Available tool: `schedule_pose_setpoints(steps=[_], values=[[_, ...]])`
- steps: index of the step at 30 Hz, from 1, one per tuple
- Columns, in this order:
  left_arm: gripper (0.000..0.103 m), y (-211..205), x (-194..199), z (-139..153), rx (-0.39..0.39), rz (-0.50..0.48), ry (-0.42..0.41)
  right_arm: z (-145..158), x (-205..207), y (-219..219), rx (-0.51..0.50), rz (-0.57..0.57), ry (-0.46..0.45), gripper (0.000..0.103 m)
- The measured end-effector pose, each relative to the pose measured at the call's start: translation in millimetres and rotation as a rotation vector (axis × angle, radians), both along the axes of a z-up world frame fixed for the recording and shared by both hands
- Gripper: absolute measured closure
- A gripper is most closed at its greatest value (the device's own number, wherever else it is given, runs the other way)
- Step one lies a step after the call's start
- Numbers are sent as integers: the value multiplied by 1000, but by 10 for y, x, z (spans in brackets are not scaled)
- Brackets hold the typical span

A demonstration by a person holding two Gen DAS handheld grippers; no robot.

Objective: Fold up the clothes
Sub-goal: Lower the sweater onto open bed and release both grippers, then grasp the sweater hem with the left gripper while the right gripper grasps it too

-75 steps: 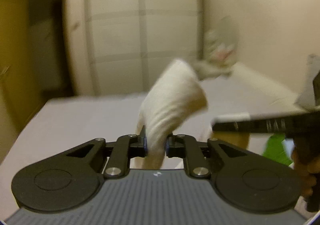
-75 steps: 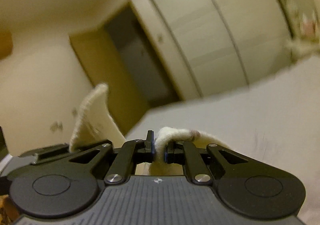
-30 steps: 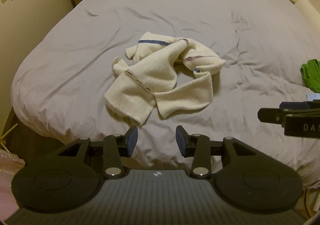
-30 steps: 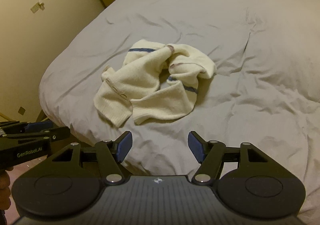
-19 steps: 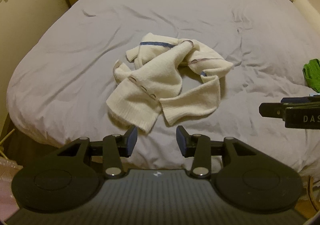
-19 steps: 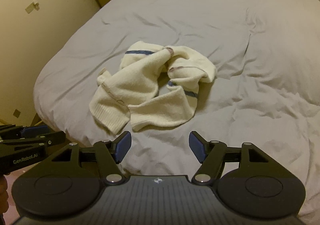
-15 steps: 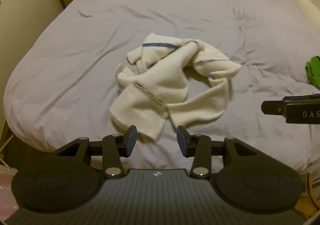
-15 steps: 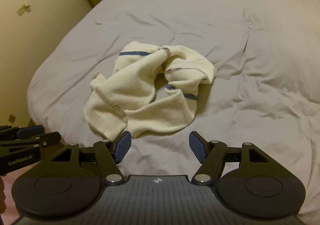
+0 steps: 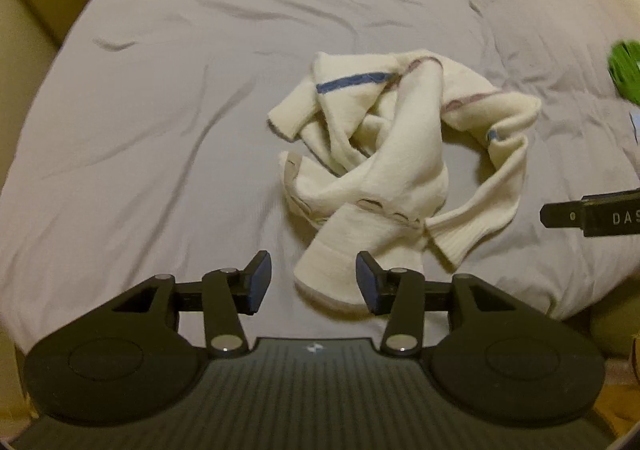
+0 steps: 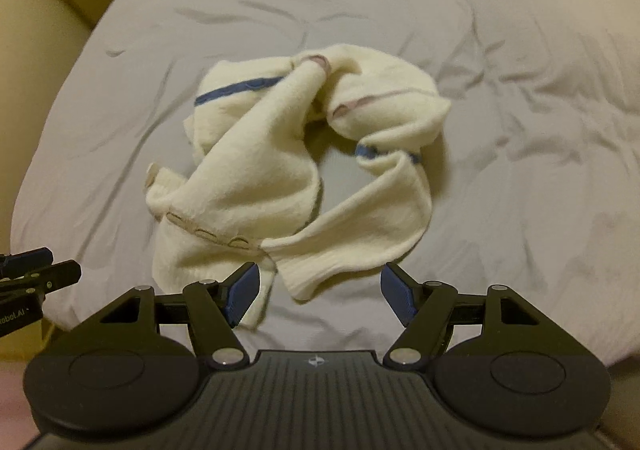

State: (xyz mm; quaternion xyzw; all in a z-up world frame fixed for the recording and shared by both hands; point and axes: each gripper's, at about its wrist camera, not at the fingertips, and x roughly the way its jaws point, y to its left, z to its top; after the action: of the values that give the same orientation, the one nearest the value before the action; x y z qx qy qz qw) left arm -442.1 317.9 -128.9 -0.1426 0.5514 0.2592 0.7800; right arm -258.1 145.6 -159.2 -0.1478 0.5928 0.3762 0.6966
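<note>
A cream knit garment (image 9: pixel 400 158) with blue and mauve stripes lies crumpled in a loose ring on the grey bed (image 9: pixel 160 110). It also shows in the right wrist view (image 10: pixel 280 170). My left gripper (image 9: pixel 313 284) is open, its jaws on either side of the garment's near ribbed hem, just above it. My right gripper (image 10: pixel 318 292) is open wide over the other near ribbed end of the garment. Each gripper's tip shows at the edge of the other's view: the right gripper (image 9: pixel 592 210) and the left gripper (image 10: pixel 32 276).
A green cloth (image 9: pixel 626 70) lies at the bed's right edge. The grey bed cover (image 10: pixel 520 130) is wrinkled around the garment. A beige wall (image 10: pixel 32 50) stands to the left of the bed. The bed's near edge drops off just below the grippers.
Both grippers let go of the garment, which now lies on the bed. Since then both have moved down and closer to its near ribbed ends, still open.
</note>
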Motion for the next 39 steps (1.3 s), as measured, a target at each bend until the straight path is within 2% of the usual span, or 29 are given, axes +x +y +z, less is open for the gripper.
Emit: schedule_pose_setpoints(steps=[6,12,24,29,32,33,35,36,37,38,39], values=[[59,225,226,-248,-57,-65,12,-227,-85,-63,-66,-122,44,32],[58,413,515,-426,-77,-60,12,-418,69,-67,-103,-187,52,32],[57,874,1209,-869,-157,71,39,-662,975,379,-82,-153,37,32],[44,1023,1429,-1091,-156,132,66,-809,1345,522,-88,-156,35,30],[42,1111,1570,-1245,-140,125,83,-936,1494,587,-83,-168,29,24],[44,1141,1605,-1315,-143,118,90,-988,1526,613,-83,-175,28,23],[66,1196,1664,-1447,-168,89,98,-1111,1553,661,-83,-179,38,24],[88,1221,1691,-1508,-179,76,102,-1159,1552,677,-87,-170,43,32],[89,1238,1704,-1531,-176,70,106,-1207,1550,694,-91,-162,49,70],[90,1247,1691,-1498,-154,56,99,-1256,1549,710,-94,-153,54,90],[92,1260,1672,-1456,-132,43,90,-1226,1547,708,-104,-139,25,95]])
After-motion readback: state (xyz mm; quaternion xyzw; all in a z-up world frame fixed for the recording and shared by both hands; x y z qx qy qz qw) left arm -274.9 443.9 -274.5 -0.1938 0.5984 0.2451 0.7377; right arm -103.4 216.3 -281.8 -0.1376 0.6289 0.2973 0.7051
